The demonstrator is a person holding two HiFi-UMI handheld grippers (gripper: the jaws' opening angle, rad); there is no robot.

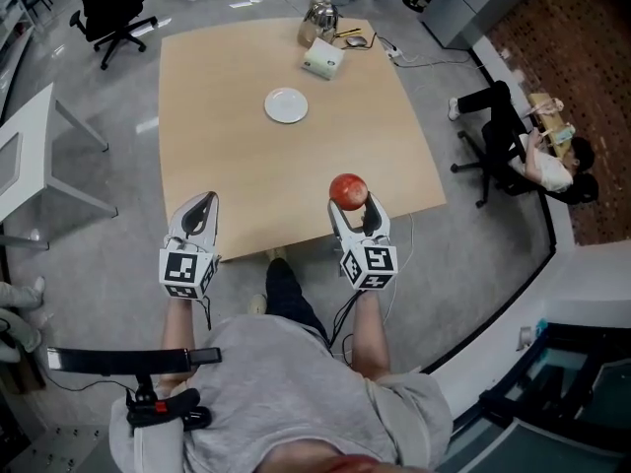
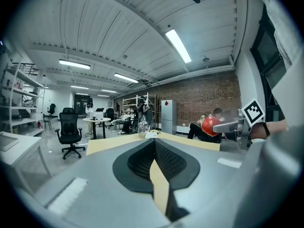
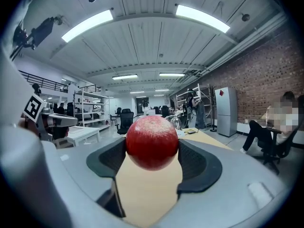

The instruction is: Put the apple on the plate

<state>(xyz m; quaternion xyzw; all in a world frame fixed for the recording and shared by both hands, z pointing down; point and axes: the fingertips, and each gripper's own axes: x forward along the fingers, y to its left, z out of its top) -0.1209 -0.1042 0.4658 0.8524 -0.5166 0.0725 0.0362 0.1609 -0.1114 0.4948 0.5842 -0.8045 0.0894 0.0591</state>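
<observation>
Bench: tan top with rounded corners; the near edge runs just under both tools.
Open room: bare bench top lies between the apple and the plate; grey floor all round.
Far edge: box and a shiny pot stand together there, beyond the plate.
Surroundings: black chair off the far-left corner; white desk to the left; a seated person off the right edge, well apart from the bench.
Plate: white, round, nothing on it, about mid-bench toward the far side, well apart from the apple.
Apple: red, round, paler speckling on top; over the bench near its near-right edge, with bench top showing below it in the right gripper view.
Right tool: jaws part-open and clamped on the apple's two sides, dark ribbed pads against it; points forward, marker cube toward the person.
Left tool: jaws closed tip to tip, holding nothing; tip over the near-left edge, level with the right tool.
Arms: both forearms reach forward, side by side.
</observation>
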